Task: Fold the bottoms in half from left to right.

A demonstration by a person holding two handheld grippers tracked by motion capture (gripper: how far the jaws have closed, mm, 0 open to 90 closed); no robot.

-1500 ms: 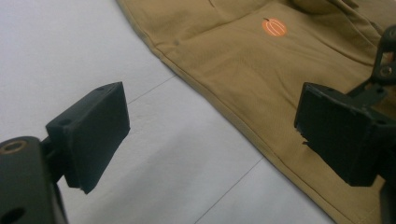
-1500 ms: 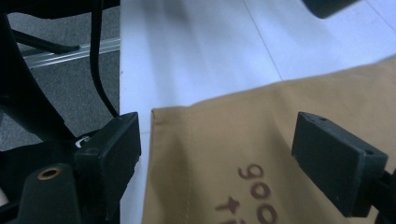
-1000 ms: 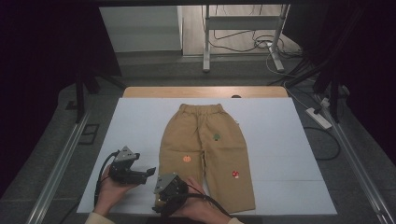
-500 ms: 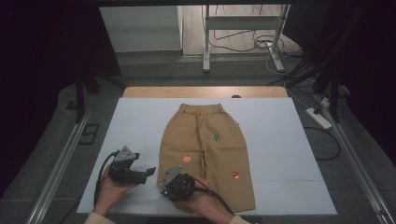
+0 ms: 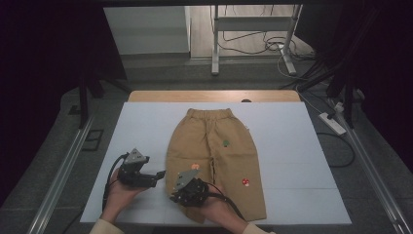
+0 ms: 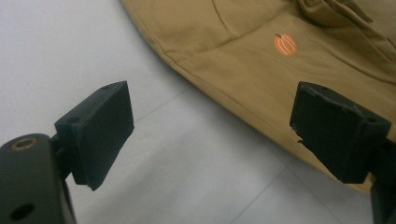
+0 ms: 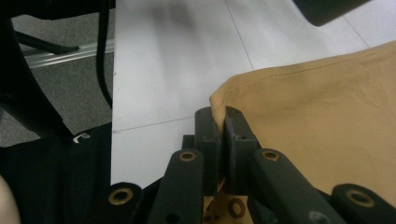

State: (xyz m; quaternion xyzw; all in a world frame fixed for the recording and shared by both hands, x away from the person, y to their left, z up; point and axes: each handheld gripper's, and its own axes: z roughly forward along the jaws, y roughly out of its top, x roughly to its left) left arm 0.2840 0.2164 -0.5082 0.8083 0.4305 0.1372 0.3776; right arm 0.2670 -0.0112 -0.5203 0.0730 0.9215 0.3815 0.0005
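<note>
While clamped shut on the lower-left hem of the tan cotton trousers (image 5: 214,156), right tool (image 7: 219,122); waistband toward frame top; left tool (image 5: 155,176) agape, empty.

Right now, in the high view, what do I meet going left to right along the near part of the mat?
Left gripper, open → right gripper, shut on the trousers' hem → mushroom patch on the trousers → bare mat.
</note>
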